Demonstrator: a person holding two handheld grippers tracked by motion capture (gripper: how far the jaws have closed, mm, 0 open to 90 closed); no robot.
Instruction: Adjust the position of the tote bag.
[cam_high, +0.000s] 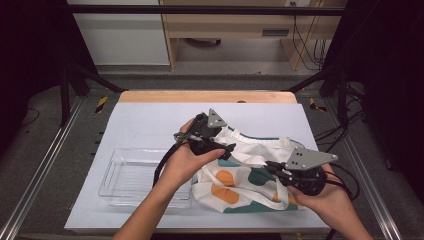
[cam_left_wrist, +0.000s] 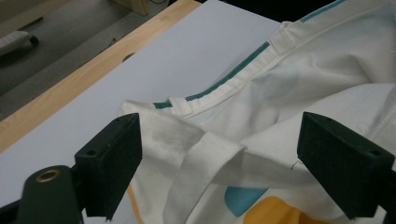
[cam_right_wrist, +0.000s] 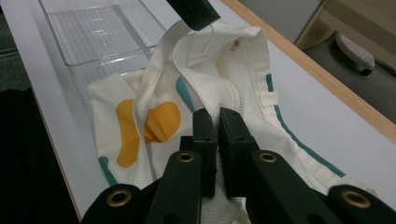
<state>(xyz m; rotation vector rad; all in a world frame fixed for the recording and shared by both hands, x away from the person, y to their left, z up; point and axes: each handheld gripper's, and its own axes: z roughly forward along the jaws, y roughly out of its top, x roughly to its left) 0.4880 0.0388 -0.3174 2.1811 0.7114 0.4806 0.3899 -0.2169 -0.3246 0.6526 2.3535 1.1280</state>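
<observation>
bag on mat, pinched by right gripper, left gripper open over it

bag (cam_high: 250, 175), cream cloth with orange and teal blobs and a teal stripe near the rim: crumpled on the right half of the pale mat (cam_high: 150, 120), just beside the tray. spread loosely, mouth edge and strap folded over on top, as seen in the left gripper view. bunched up toward the right gripper in the right gripper view.

tray (cam_high: 130, 175), clear plastic: lying flat on the mat, left of the bag, touching or nearly touching its edge.

left gripper (cam_high: 227, 148): held over the far left part of the bag, pointing right. jaws spread wide, strap and folded cloth (cam_left_wrist: 205, 154) lying between them, pads not pressing on either.

right gripper (cam_high: 270, 166): low at the bag's right side, pointing left. jaws almost together, clamped on a thick fold of white cloth (cam_right_wrist: 219, 100) squeezed between the pads.
</observation>
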